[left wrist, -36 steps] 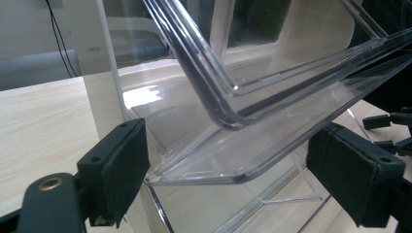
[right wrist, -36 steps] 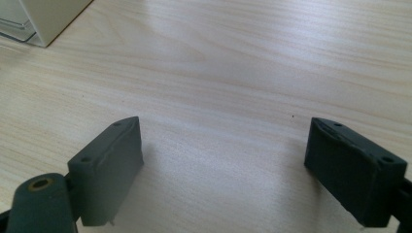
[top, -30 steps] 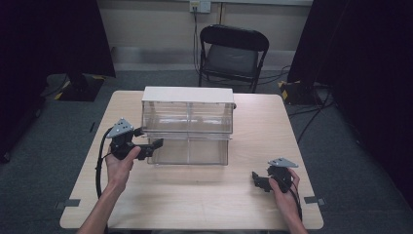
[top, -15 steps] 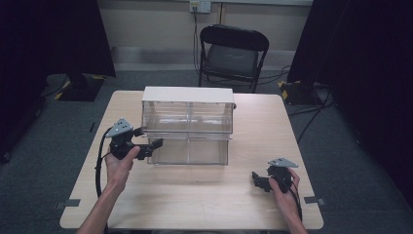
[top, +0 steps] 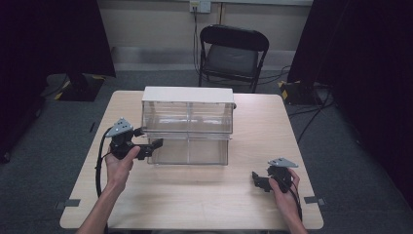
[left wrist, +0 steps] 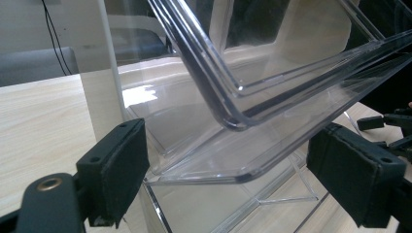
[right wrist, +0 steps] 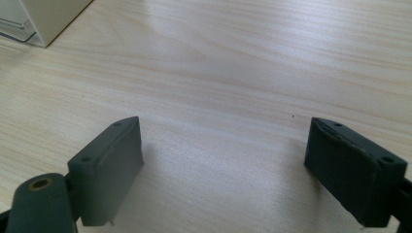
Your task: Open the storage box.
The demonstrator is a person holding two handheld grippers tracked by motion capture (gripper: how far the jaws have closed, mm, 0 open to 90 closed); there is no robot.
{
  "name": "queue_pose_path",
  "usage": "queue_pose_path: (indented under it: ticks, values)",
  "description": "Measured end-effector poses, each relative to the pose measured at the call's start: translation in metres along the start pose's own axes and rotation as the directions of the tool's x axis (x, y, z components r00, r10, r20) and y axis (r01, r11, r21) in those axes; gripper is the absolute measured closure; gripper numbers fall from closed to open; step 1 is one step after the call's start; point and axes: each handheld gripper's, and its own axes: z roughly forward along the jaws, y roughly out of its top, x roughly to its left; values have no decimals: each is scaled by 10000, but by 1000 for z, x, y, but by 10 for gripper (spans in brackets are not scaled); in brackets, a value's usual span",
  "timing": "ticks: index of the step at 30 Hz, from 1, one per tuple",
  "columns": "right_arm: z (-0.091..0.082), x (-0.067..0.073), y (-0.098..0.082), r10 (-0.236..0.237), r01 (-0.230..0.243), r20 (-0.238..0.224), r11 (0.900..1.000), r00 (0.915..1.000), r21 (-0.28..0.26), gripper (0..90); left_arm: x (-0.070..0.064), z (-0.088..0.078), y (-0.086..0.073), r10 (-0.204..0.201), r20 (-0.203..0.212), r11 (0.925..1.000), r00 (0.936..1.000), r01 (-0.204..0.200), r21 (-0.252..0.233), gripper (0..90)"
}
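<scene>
A clear plastic drawer cabinet (top: 187, 119) with a white top stands mid-table. Its lower drawer (top: 192, 152) juts out a little toward me. My left gripper (top: 155, 145) sits at that drawer's left front corner, held in a hand. In the left gripper view the open gripper (left wrist: 233, 165) straddles the rounded corner of the clear drawer (left wrist: 272, 97), and neither pad (left wrist: 116, 167) touches it. My right gripper (top: 259, 181) rests near the table's front right, away from the cabinet. In the right gripper view the gripper (right wrist: 233, 167) stands open over bare wood.
The light wooden table (top: 195, 204) has free room in front of and to the right of the cabinet. A black folding chair (top: 233, 53) stands behind the table. Cables lie on the grey floor (top: 311, 107) at the right. The cabinet's corner (right wrist: 43, 19) shows far left.
</scene>
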Motion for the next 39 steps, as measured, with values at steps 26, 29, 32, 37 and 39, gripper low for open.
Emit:
queue_pose_path:
  ticks: [26, 29, 32, 37, 39]
  values:
    - [0, 0, 0, -2, 2, -2, 10000, 10000, -1, 130, -1, 0, 0, -33, -63, 10000, 10000, 33, 61, 151]
    - [0, 0, 0, 2, -2, 0, 10000, 10000, -1, 130, -2, 0, 1, -5, -126, 9999, 9999, 6, 116, 152]
    - [0, 0, 0, 0, 0, -1, 10000, 10000, -2, 130, -2, 0, 1, 0, -135, 9999, 9999, 2, 142, 149]
    - [0, 0, 0, -1, 1, -1, 10000, 10000, -1, 130, -2, 1, 1, -6, -126, 9999, 9999, 8, 129, 149]
    - [0, 0, 0, -1, 1, -1, 10000, 10000, -1, 130, -2, 1, 1, 9, -129, 9999, 9999, -8, 134, 148]
